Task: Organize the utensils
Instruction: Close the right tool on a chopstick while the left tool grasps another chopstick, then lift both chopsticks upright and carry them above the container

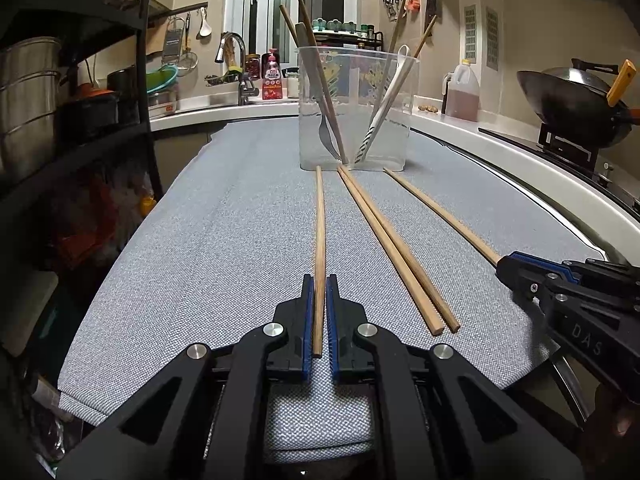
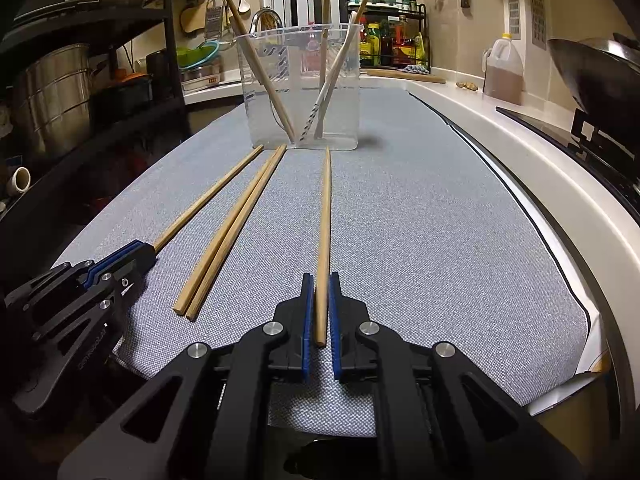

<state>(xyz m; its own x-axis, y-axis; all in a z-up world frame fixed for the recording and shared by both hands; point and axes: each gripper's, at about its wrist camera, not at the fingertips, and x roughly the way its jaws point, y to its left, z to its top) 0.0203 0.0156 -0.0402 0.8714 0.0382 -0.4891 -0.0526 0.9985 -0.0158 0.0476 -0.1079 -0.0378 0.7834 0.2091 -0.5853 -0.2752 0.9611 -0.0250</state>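
A clear plastic container [image 1: 394,80] stands at the far end of the grey cloth [image 1: 200,240], holding several chopsticks, a fork and a white spoon. My left gripper [image 1: 319,280] is shut on the near end of a wooden chopstick [image 1: 319,220] that points toward the container. In the right wrist view my right gripper [image 2: 321,278] is shut on another chopstick [image 2: 326,208], whose tip reaches toward the container [image 2: 262,120]. Two loose chopsticks [image 1: 392,248] lie side by side between the held ones, also seen as a pair [image 2: 228,236]. Each gripper shows in the other's view: right gripper [image 1: 505,265], left gripper [image 2: 149,251].
A black shelf rack with steel pots [image 1: 28,92] stands on the left. The white counter [image 1: 520,160] curves along the right with an oil jug [image 1: 462,92] and a wok [image 1: 576,100] on the stove. A sink with a tap [image 1: 236,60] lies behind the container.
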